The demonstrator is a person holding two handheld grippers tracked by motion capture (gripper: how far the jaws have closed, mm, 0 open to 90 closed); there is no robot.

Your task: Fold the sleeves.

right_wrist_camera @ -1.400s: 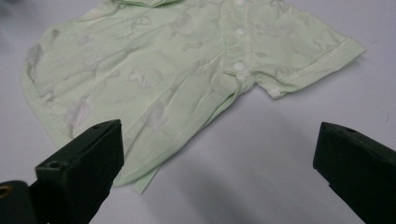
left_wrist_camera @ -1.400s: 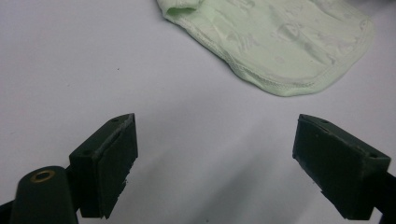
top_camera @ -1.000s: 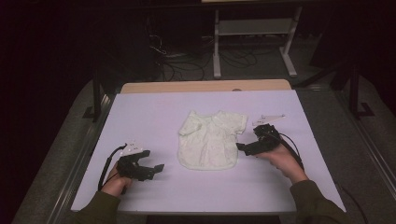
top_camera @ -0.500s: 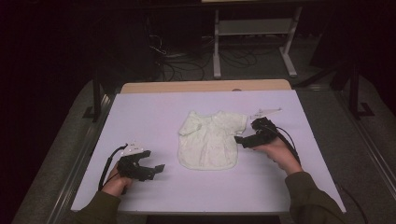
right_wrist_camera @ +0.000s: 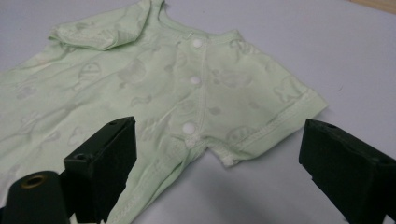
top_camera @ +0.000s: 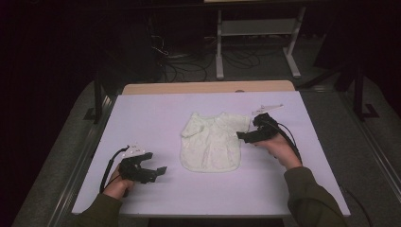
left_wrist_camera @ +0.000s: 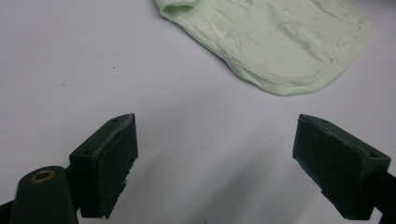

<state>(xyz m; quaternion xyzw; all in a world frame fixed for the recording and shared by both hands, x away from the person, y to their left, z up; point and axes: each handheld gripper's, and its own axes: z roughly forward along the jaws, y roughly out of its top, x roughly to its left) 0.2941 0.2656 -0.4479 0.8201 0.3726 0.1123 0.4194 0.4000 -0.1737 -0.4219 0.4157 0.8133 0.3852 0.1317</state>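
Baby shirt (top_camera: 212,144) flat at counter (top_camera: 142,113) centre. Right claw (right_wrist_camera: 212,175), jaws wide but just closing, over sleeve at shirt's 3 o'clock; may pinch both layers. Left claw (left_wrist_camera: 215,168) wide, empty, at 7 o'clock.

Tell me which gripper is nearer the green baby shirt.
Right. The right gripper sits at the baby shirt's sleeve edge, jaws open just short of the cloth. The left gripper rests apart from it on the table, near the front-left corner.
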